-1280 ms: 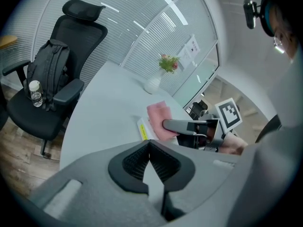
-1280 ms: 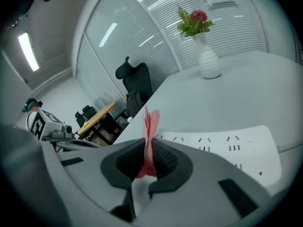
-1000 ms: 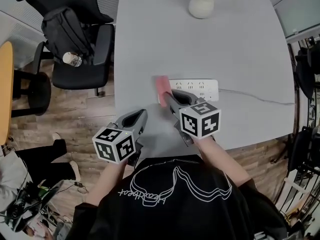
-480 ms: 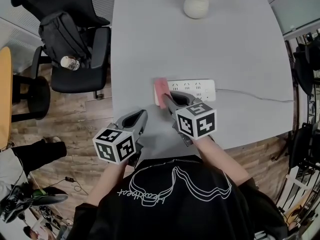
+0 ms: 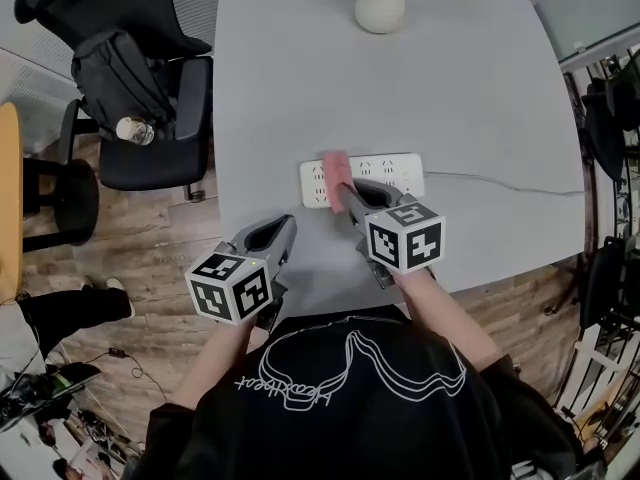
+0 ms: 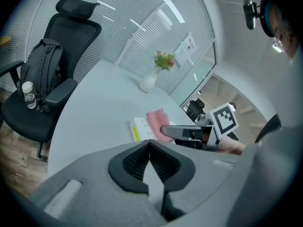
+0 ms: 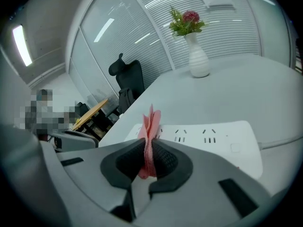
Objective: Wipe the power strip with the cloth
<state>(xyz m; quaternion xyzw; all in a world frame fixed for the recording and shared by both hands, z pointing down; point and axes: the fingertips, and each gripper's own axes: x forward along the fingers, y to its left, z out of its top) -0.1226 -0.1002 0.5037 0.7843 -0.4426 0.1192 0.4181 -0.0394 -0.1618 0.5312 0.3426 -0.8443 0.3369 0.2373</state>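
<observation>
A white power strip (image 5: 372, 176) lies on the grey table (image 5: 400, 88), its cable (image 5: 500, 185) running off to the right. My right gripper (image 5: 348, 196) is shut on a pink cloth (image 5: 338, 175) that rests across the strip's left part; the strip (image 7: 208, 138) and the folded cloth (image 7: 150, 138) between the pads show in the right gripper view. My left gripper (image 5: 278, 236) hangs near the table's front edge, shut with nothing in it. From the left gripper view, the strip (image 6: 139, 128) and cloth (image 6: 158, 122) lie ahead.
A white vase (image 5: 381, 6) with flowers stands at the table's far side. A black office chair (image 5: 150, 98) with a backpack (image 5: 115, 68) and a bottle (image 5: 132, 129) stands left of the table. Wooden floor lies below the left edge.
The right gripper has dragged the pink cloth rightward along the strip, from its left end toward the middle. The left gripper has stayed where it was.
</observation>
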